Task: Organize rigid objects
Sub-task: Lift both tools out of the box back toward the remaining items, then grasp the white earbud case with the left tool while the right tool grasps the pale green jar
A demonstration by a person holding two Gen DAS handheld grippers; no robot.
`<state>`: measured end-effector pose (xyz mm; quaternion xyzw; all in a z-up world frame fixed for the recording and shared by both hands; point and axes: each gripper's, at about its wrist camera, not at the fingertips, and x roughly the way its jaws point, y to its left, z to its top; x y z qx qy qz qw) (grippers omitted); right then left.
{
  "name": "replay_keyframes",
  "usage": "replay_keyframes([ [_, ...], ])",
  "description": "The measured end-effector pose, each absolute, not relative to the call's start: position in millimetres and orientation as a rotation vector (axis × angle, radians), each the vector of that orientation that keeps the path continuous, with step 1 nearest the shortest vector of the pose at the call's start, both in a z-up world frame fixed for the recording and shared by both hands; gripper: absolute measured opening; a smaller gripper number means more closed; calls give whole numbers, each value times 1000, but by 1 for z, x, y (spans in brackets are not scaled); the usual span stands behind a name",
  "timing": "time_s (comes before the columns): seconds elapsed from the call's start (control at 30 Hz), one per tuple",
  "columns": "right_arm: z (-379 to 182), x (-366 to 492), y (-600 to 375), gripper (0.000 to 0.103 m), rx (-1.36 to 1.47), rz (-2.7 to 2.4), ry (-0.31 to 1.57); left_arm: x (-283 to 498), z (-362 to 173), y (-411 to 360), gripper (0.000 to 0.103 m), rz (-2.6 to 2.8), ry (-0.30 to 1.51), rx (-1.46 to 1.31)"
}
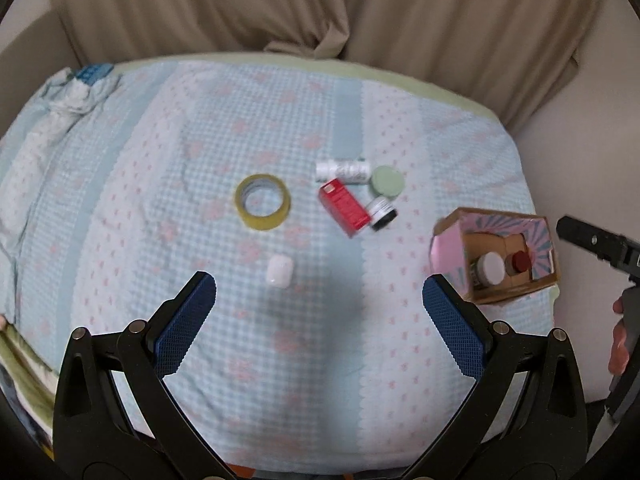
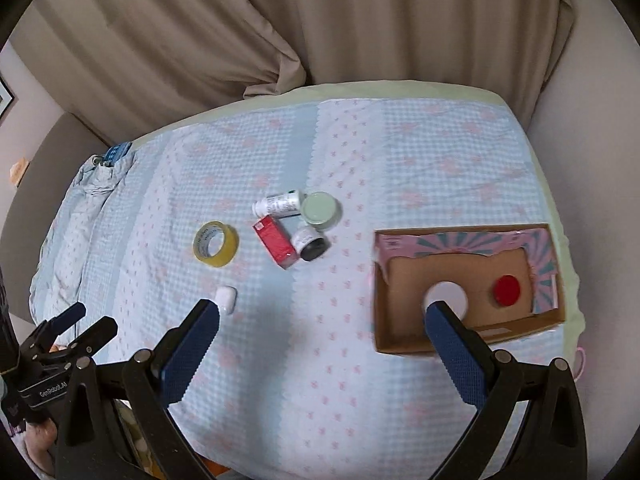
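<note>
Hovering both claws wide and empty over the bed, I am lining the left claw (image 1: pixel 319 308) up on the white case (image 1: pixel 280 271) just ahead; I am planning a low, centred pinch, then carrying it to the box (image 2: pixel 468 344) under the right claw (image 2: pixel 320 328).

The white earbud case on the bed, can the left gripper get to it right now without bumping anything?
Probably yes. The left gripper is open, and the white earbud case lies alone on the bedspread just ahead of its fingers. The tape roll and the red box sit farther back.
</note>
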<state>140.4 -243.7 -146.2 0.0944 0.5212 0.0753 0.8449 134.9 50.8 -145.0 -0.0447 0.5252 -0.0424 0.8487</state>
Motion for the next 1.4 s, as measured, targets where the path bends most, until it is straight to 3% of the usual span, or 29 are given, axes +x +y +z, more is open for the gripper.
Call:
replay_keyframes([
  [0.3, -180, 192, -195, 103, 178, 82, 1132, 185, -232, 96, 103, -122, 1305, -88],
  [0.7, -249, 284, -169, 103, 108, 81, 1258, 215, -332, 86, 102, -119, 1447, -65],
  [1.0, -330, 355, -159, 103, 2, 137, 1363, 238, -394, 71, 96, -115, 1480, -31],
  [1.17, -378, 382, -153, 103, -37, 168, 1414, 246, -429, 62, 82, -119, 1528, -15],
  [1.4, -427, 405, -147, 103, -87, 189, 1495, 253, -448, 55, 78, -101, 1530, -32],
])
